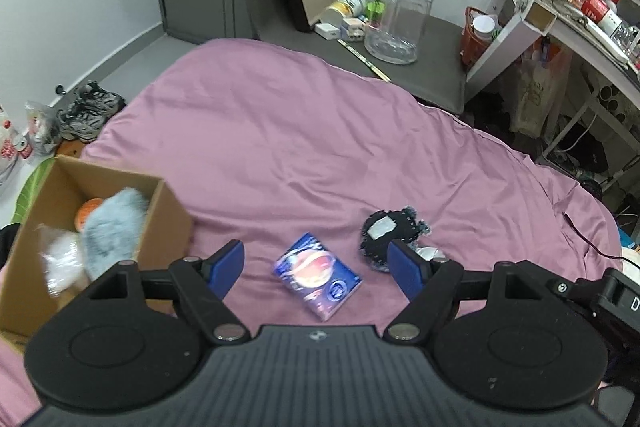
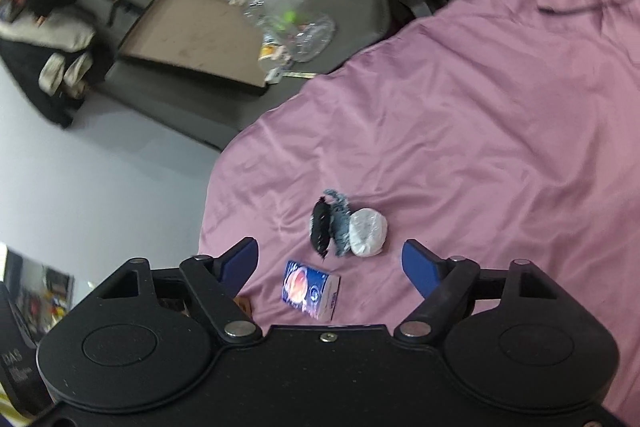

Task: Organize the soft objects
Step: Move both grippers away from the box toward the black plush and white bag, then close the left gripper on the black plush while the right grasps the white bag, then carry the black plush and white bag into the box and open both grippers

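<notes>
Both tongs hang spread wide above the pink bedspread (image 1: 280, 131), gripping nothing. From the left wrist view, the left tongs (image 1: 316, 267) frame a blue tissue pack (image 1: 317, 275) that lies flat on the bedspread between the blue pads (image 1: 228, 263). At far left a cardboard box (image 1: 168, 215) stands on the bed's edge, already containing a fluffy grey plush (image 1: 114, 231), a white plastic-wrapped bundle (image 1: 60, 259) and something orange (image 1: 89, 211) behind them. Right of the tissue pack, a dark knitted bundle (image 1: 386, 229) with a white label rests on the bedspread, partly behind the right-hand pad. Beyond the bed, a large clear water jug (image 1: 400, 11) stands on a grey mat.

From the right wrist view, the right tongs (image 2: 331, 265) hover over the same group: the tissue pack (image 2: 312, 289) lies nearest, just ahead of the body; the dark knitted bundle (image 2: 328, 225) lies a little further off, touching a white wrapped round item (image 2: 368, 227) on its right. All three sit near the bedspread's (image 2: 480, 107) left edge.
</notes>
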A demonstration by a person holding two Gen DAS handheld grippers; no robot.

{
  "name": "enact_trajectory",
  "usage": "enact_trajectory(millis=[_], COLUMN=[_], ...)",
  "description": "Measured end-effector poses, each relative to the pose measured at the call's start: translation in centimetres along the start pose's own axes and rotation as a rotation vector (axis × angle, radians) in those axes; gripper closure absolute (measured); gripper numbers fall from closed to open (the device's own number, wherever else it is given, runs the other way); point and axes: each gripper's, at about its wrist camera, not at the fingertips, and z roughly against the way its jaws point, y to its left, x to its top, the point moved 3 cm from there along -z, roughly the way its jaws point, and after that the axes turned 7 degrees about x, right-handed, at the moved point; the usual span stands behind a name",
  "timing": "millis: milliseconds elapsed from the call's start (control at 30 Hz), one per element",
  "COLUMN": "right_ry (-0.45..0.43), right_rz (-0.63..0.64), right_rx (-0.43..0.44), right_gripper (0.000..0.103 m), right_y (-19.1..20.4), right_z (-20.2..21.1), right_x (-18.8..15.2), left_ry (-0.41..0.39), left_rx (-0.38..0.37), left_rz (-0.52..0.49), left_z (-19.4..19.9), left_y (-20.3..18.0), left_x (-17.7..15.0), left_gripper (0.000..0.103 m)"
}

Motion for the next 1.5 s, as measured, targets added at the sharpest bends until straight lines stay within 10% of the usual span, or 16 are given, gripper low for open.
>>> enact_trajectory(millis=[967,1267,1500], right_ry=[0.020,0.046,0.057], right_rz=[-0.309,-0.296,-0.232], right_rx=[0.055,0.022,-0.033], right_gripper=[0.034,0.051,0.072], right_y=[-6.1,-6.3,-5.7], right_z=[-8.0,-10.0,-9.8], right_x=[0.5,0.0,-0.4], left_ry=[0.117,0.172,0.152], left_rx=[-0.133,-0.180,-0.169], left_rz=[0.046,0.224,0.296], left_z=[-12.0,-13.0,-11.2], left_y=[-3.8,-1.7,0.5], left_x=[0.6,-0.3,-0.4], left_gripper=[0.026,0.081,0.082])
